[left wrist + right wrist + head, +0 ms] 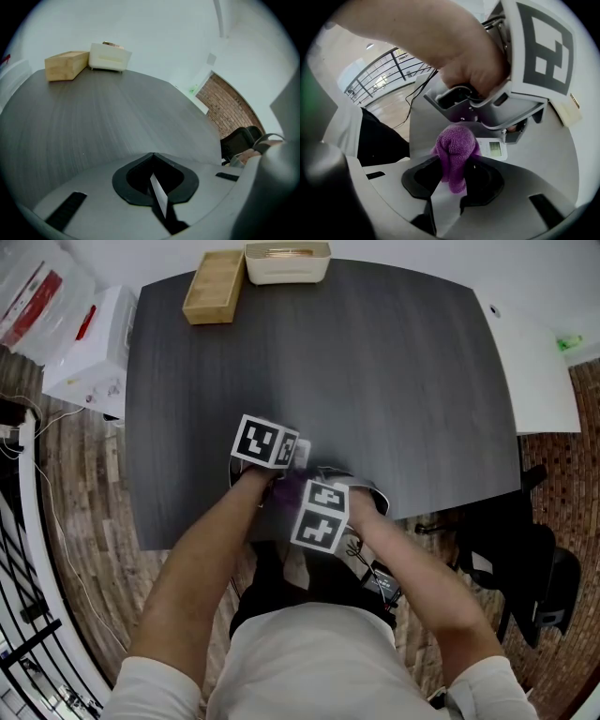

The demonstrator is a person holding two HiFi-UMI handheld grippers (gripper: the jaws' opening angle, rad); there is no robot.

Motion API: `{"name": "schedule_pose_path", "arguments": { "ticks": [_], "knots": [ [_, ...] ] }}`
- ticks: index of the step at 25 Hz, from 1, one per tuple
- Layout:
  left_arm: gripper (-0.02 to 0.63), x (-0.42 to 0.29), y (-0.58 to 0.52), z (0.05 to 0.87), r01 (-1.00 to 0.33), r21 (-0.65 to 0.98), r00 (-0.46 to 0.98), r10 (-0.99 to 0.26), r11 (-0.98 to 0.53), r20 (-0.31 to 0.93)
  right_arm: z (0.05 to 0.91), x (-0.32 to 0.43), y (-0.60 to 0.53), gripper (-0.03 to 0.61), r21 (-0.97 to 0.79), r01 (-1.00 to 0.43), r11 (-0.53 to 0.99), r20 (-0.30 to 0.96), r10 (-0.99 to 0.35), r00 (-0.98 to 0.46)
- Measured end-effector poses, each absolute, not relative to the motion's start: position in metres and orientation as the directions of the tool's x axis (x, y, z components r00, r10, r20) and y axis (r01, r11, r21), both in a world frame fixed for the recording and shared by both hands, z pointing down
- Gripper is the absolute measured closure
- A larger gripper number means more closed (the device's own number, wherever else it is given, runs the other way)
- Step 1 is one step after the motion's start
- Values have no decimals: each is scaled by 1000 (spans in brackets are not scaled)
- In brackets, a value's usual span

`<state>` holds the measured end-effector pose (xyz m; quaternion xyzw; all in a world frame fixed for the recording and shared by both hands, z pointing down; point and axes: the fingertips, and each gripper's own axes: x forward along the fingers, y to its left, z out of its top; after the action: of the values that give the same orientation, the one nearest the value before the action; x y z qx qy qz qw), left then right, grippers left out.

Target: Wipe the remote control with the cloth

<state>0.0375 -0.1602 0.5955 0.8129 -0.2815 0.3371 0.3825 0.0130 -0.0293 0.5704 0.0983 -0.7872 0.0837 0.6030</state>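
Observation:
My right gripper (452,163) is shut on a bunched purple cloth (455,149), which sticks out past its tips. Just beyond the cloth a white remote control (493,148) with a small display lies on the dark table (375,381). The left gripper's body hangs right above the remote in the right gripper view. My left gripper (153,157) has its jaws together, and its own view shows only bare tabletop ahead. In the head view both marker cubes (265,442) (321,515) sit close together at the table's near edge, with a bit of cloth (286,489) between them.
A wooden box (214,287) and a white tray (287,262) stand at the table's far edge. White boxes (89,343) sit off the left side, a white table (530,362) adjoins on the right, and a black chair (525,568) stands at the near right.

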Motion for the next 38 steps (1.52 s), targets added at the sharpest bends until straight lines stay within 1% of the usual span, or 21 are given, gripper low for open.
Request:
{"name": "schedule_pose_path", "arguments": {
  "ticks": [3, 6, 8, 10, 12, 16, 21, 25, 27, 30, 35, 38],
  "knots": [
    [609, 36, -159, 596, -711, 430, 615, -196, -556, 764, 570, 12, -16, 456, -39, -246, 969, 964, -28, -263],
    [609, 35, -160, 596, -716, 417, 608, -208, -560, 766, 569, 17, 3, 456, -110, -237, 965, 961, 42, -274],
    [609, 31, -160, 597, -731, 392, 586, -220, -558, 780, 572, 24, 18, 456, -149, -219, 964, 961, 89, -263],
    [611, 23, -155, 605, -752, 361, 544, -209, -552, 813, 575, 33, 28, 456, -157, -219, 963, 962, 100, -253],
    [610, 17, -147, 612, -764, 368, 531, -194, -531, 825, 575, 42, 29, 456, -151, -256, 955, 961, 81, -264],
    [611, 14, -135, 609, -750, 449, 593, -194, -485, 781, 571, 59, 19, 454, -157, -380, 911, 947, 29, -320],
    [611, 3, -104, 590, -656, 592, 716, -138, -468, 684, 569, 79, -2, 454, -149, -569, 809, 940, -62, -334],
    [611, -7, -75, 599, -650, 667, 747, -142, -363, 650, 588, 83, -12, 454, -169, -681, 712, 934, -104, -341],
    [610, 0, -64, 599, -625, 716, 776, -151, -311, 612, 591, 81, -16, 454, -165, -706, 689, 932, -125, -339],
    [610, 12, -53, 596, -596, 750, 802, -159, -286, 576, 593, 79, -23, 454, -147, -718, 680, 931, -149, -332],
    [611, 13, -47, 595, -585, 772, 811, -173, -250, 559, 590, 80, -29, 454, -129, -717, 685, 940, -145, -308],
    [611, 15, -41, 594, -582, 771, 813, -156, -260, 561, 591, 80, -32, 454, -109, -704, 701, 945, -146, -292]
  ]
}}
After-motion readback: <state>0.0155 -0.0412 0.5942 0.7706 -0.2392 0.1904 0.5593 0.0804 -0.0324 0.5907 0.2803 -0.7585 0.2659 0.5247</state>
